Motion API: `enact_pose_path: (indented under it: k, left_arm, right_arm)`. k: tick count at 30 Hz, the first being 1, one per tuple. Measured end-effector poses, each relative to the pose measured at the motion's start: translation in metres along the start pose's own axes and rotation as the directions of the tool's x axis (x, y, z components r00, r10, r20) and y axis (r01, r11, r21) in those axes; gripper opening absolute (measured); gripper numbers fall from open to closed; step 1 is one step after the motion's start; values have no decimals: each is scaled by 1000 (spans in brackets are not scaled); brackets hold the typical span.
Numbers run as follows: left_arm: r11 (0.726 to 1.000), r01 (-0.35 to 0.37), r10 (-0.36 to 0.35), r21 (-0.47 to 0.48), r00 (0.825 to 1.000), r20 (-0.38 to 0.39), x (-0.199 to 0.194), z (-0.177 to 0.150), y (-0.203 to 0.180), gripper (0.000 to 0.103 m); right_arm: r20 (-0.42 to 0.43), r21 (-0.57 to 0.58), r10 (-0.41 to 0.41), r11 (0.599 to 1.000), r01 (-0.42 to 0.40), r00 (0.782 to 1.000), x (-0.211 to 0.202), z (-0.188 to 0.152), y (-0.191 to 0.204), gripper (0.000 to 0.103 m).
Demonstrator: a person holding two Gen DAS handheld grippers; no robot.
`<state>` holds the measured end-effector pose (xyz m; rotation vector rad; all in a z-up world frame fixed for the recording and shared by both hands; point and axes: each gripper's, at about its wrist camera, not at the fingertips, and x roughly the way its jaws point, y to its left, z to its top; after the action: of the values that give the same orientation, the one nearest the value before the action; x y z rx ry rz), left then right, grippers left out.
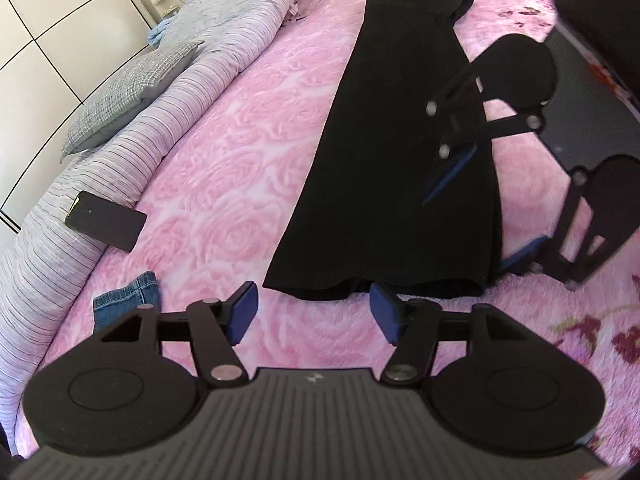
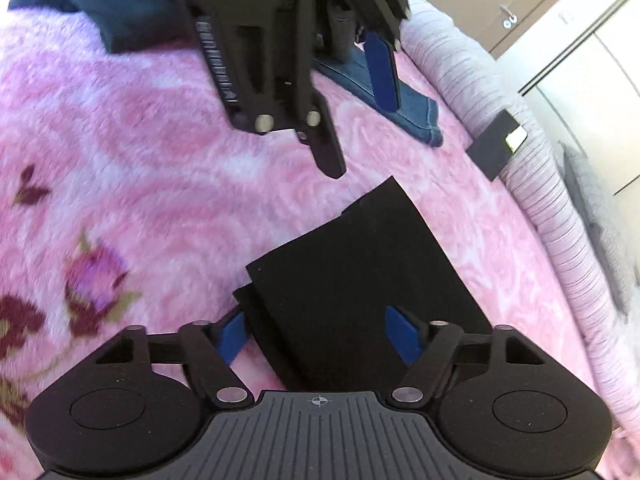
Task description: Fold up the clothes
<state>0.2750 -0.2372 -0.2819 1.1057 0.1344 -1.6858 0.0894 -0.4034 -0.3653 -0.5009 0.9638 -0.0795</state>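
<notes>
Step in hand, as I judge it: lining up on the hem end of the long black ribbed knit garment (image 1: 400,152) ahead of a lengthwise fold; nothing gripped yet. Garment lies flat on the pink rose-pattern plush blanket (image 1: 248,152), narrow end at 12 o'clock in the left wrist view, wide flared hem at 6 o'clock, already doubled along its length by the look of the layered edge.

Left gripper (image 1: 314,312) is spread wide, blue pads apart, hovering just short of the hem, nothing between them; right gripper (image 2: 318,332) is also spread, its pads straddling the garment's right hem corner (image 2: 352,280), which shows two stacked layers; contact with the cloth I cannot tell.

Next move likely calls for: both sets of fingers dropping to blanket level, each pinching all layers at a hem corner, then lifting and carrying the hem toward 12 o'clock; the plush pile may snag a pad.

Textures: garment matte, soft, limp, fine vertical ribs; blanket deep, fuzzy, embossed. Folded blue denim jeans (image 1: 128,296) at 8 o'clock; flat black rectangular phone (image 1: 106,220) at 9 o'clock, leaning on the lilac striped rolled quilt (image 1: 80,184); grey checked pillow (image 1: 132,92) at 10 o'clock.
</notes>
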Motion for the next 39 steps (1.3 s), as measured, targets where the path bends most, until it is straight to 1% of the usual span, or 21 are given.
enact_pose_path:
  k: [1, 2, 4, 9, 10, 11, 13, 16, 20, 22, 23, 26, 29, 30, 31, 33, 35, 36, 37, 39]
  left_arm:
    - [1000, 0, 0, 21, 1000, -7, 2, 1, -3, 59]
    - [999, -2, 3, 45, 1000, -10, 4, 1, -6, 59]
    - [994, -7, 9, 111, 1000, -18, 9, 1, -14, 59]
    - [963, -103, 116, 248, 993, -37, 37, 3, -34, 62]
    - [959, -109, 124, 262, 992, -40, 43, 5, -37, 62]
    - [956, -112, 126, 271, 991, -37, 47, 7, -39, 63]
    - [949, -134, 149, 284, 988, -33, 56, 12, -43, 63]
    - [948, -161, 180, 276, 983, -45, 65, 24, -42, 63]
    - [944, -154, 182, 292, 981, -73, 70, 39, -51, 63]
    - [932, -170, 199, 320, 978, -60, 70, 44, -62, 63]
    - [917, -182, 213, 356, 976, -50, 72, 43, -67, 64]
    - [849, -237, 278, 471, 960, -18, 82, 34, -74, 64]
    - [796, -268, 309, 543, 951, 17, 86, 29, -69, 66]
    - [784, -279, 323, 555, 946, 20, 85, 28, -68, 66]
    - [787, -267, 313, 556, 950, 13, 83, 28, -67, 66]
    - [816, -227, 284, 532, 959, -26, 77, 28, -64, 66]
    - [842, -211, 280, 497, 957, -69, 73, 25, -62, 66]
    - [849, -209, 282, 485, 956, -82, 72, 23, -60, 66]
    - [852, -209, 285, 480, 954, -89, 72, 21, -59, 66]
    - [823, -218, 290, 524, 955, -59, 74, 18, -58, 66]
  right_arm:
    - [2, 3, 7, 1000, -7, 1000, 1, 1, -3, 27]
    - [7, 16, 3, 1000, -3, 1000, -2, 1, -8, 14]
    - [19, 56, -9, 998, 8, 1000, -9, 3, -16, 12]
    - [54, 125, -12, 992, 5, 998, -31, 5, -50, 9]
    - [58, 134, -11, 991, 3, 998, -38, 5, -52, 8]
    - [61, 142, -9, 990, 1, 998, -46, 4, -53, 6]
    - [63, 148, -7, 989, -3, 998, -64, 0, -53, 6]
    - [63, 166, 3, 986, -14, 998, -80, -4, -56, 6]
    - [61, 182, 4, 983, -15, 998, -83, -6, -58, 5]
    - [64, 184, 9, 983, -21, 998, -80, -6, -57, 5]
    - [68, 180, 15, 983, -27, 998, -79, -6, -56, 5]
    - [81, 167, 36, 985, -49, 996, -78, -6, -53, 5]
    - [86, 166, 46, 984, -60, 995, -79, -8, -51, 5]
    - [87, 171, 50, 983, -64, 995, -79, -9, -52, 6]
    - [84, 180, 55, 981, -69, 995, -79, -10, -53, 6]
    - [77, 211, 67, 974, -82, 995, -77, -11, -57, 6]
    - [75, 252, 81, 963, -98, 994, -74, -10, -63, 6]
    - [77, 265, 85, 959, -103, 993, -73, -9, -65, 6]
    - [78, 279, 89, 954, -108, 993, -73, -8, -67, 5]
    - [88, 282, 94, 952, -115, 992, -73, -6, -68, 5]
